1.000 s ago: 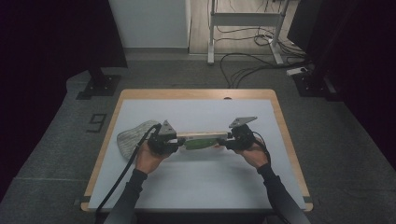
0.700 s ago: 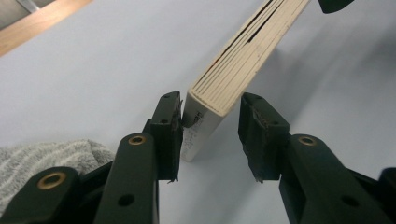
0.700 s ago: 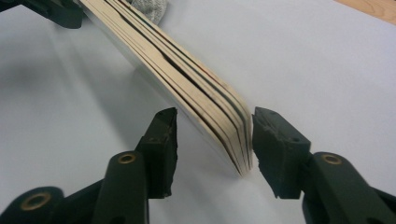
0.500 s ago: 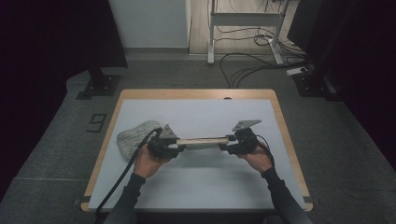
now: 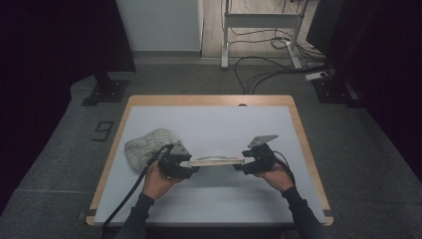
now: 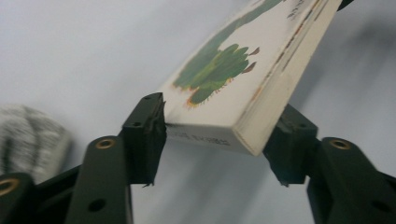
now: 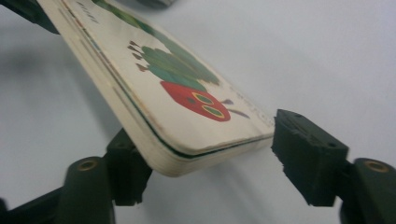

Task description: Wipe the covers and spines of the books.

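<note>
Left tool and right tool facing inward, level, jaws part-spread.

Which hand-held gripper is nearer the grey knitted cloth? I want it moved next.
Left. The left hand-held gripper sits right beside the grey knitted cloth; the right hand-held gripper is across the picture book, farther away.

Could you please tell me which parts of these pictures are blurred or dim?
High view: the floor around the table is dim. Left gripper view: the grey cloth is out of focus and the book slightly soft. Right gripper view: the book's far end blurs, its cover stays fairly sharp.
</note>
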Motion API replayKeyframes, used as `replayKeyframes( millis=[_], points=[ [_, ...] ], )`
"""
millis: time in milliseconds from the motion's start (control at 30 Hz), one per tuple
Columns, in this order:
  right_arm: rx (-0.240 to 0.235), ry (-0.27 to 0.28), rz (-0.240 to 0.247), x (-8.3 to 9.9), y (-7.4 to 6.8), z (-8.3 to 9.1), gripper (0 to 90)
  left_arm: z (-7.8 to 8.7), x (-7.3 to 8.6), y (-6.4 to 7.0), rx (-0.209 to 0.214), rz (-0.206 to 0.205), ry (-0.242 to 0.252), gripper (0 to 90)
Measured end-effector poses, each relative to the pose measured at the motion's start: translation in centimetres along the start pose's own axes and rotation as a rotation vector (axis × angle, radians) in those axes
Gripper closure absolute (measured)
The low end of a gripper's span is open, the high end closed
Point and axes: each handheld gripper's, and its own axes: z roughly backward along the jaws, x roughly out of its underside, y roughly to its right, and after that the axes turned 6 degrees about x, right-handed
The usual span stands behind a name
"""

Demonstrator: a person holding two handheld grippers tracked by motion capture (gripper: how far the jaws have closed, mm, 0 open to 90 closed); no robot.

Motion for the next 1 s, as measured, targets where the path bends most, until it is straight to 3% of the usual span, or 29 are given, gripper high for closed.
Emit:
replayKeyframes(
  millis=[133,500,700,1000],
  points=[
    [0.0,-0.021,-0.008,0.7,-0.3,-0.2,23.3,-0.4,0.8,0.0,0.034,0.047,-0.004,36.5],
    [-0.003,-0.045,-0.037,2.4,-1.2,-0.4,20.4,-1.1,2.4,0.8,0.024,0.101,-0.019,25.9],
    [0.001,-0.055,-0.038,3.2,-1.7,-0.5,20.7,-1.5,3.2,1.2,0.024,0.11,-0.024,24.4],
    [-0.023,-0.04,-0.034,4.4,-2.5,-0.4,21.5,-1.9,4.3,2.0,0.023,0.092,-0.033,25.3]
  ],
)
